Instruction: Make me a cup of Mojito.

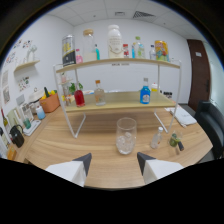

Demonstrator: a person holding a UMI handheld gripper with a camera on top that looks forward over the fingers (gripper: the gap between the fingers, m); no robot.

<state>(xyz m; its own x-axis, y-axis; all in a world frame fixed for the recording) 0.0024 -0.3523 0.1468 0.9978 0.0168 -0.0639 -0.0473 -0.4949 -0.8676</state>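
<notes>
glass [126,135] with ice, on table [75,142] | jaws wide open, empty | shelf [120,102] bottle labels seemingly unreadable

Labels on the shelf bottles [114,41] are too blurred to read; no legible text.

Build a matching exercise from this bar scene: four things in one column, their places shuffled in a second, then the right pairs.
Things
1. glass
2. blue bottle
3. red bottle
4. orange pot

Places
A. lower shelf, at the end near the orange pot
B. on the table, just ahead of the open gripper fingers, ice inside
C. on the table beside the rack, off its end
D. lower shelf, at the end away from the orange pot

Pairs: 1-B, 2-D, 3-A, 4-C
</notes>
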